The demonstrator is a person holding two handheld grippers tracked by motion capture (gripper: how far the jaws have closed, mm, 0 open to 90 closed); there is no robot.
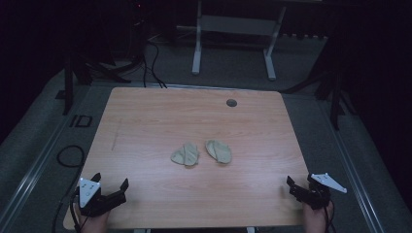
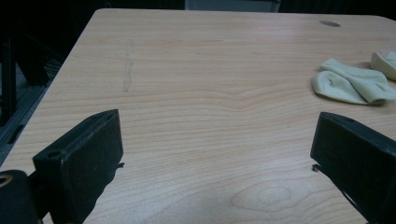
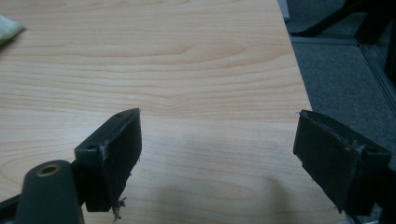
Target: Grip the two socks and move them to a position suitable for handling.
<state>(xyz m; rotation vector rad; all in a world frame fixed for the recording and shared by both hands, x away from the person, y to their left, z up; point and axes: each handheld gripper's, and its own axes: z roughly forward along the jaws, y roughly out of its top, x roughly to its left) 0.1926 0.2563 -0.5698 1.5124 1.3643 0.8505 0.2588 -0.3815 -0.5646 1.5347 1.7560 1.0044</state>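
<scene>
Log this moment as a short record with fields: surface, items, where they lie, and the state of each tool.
surface: wooden table with a round grommet hole near its far edge
items: two pale socks, left sock and right sock
placement: side by side near the table's middle, lying flat, a narrow gap between them
left tool: open, nothing between the jaws, near the front left corner
right tool: open, nothing between the jaws, near the front right corner
contact: neither tool touches a sock

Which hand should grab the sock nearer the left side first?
Left, probably. The left tool is open at the table's near left corner, closer to that sock than the right tool.
</scene>
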